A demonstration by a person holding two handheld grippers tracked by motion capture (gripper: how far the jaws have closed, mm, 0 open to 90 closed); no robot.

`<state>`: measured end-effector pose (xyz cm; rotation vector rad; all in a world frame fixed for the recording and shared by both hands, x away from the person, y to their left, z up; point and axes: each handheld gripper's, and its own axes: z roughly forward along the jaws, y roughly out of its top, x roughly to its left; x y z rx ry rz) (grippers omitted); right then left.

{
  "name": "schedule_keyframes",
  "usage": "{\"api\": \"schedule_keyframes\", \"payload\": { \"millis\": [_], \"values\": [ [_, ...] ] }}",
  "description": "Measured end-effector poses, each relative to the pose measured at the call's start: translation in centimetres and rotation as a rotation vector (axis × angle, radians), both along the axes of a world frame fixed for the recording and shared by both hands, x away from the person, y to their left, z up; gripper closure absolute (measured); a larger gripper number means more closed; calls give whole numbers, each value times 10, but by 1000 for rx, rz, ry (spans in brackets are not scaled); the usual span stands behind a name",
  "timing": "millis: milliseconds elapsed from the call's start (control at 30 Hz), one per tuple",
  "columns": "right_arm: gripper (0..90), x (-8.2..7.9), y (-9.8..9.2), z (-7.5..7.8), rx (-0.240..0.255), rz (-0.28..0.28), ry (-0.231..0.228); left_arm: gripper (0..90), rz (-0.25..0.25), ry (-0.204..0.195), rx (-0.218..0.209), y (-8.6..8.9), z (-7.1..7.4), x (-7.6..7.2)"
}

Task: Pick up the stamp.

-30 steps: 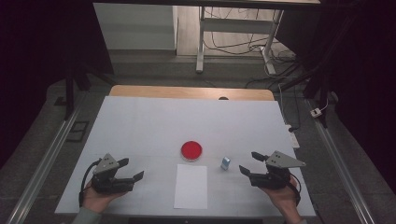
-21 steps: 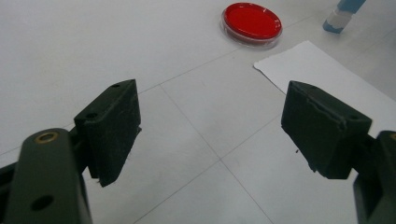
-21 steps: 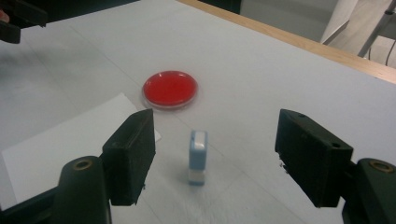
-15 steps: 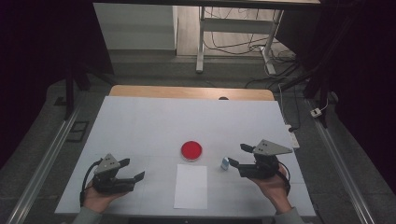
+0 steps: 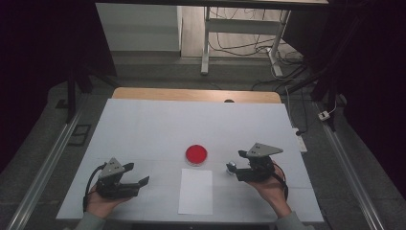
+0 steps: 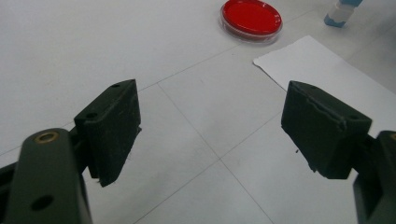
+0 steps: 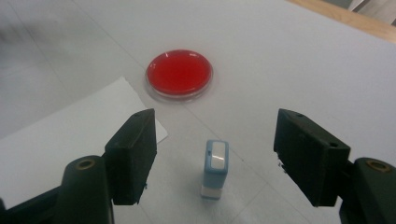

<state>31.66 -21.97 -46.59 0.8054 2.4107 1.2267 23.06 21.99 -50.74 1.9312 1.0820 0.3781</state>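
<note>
A: Where is the stamp (image 7: 215,170) seen?

B: It is seen upright on the table (image 5: 158,124), between the two jaws of the right gripper (image 5: 235,167) in the right gripper view, though it is touched by neither. In the high view it is seen just beside that gripper's tips, right of the sheet (image 5: 196,190) and near the red dish (image 5: 196,155).

A: How is the right gripper held?

B: Its jaws are spread wide and nothing is grasped. It is held in the person's right hand (image 5: 270,184), low over the table.

A: And the left gripper (image 5: 142,181)?

B: It is likewise released, with its jaws set well apart over bare table in the left gripper view. It is held in the left hand (image 5: 98,201), left of the sheet and well apart from the stamp.

A: What lies ahead of it?

B: The dish (image 6: 251,18) and a corner of the sheet (image 6: 327,74) are seen beyond its jaws, and the stamp (image 6: 341,11) is cut off at the top edge.
</note>
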Motion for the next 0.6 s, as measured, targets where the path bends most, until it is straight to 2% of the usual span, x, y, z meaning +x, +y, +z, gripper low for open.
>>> {"api": "schedule_keyframes", "payload": {
  "millis": [500, 600],
  "values": [
    [432, 6, 7, -21, -58, -21, 27, 205, 4, 5, 4, 1, -2, 1],
    [451, 7, 8, -24, -55, -29, 34, 204, 3, 6, 4, 1, -2, 1]
  ]
}}
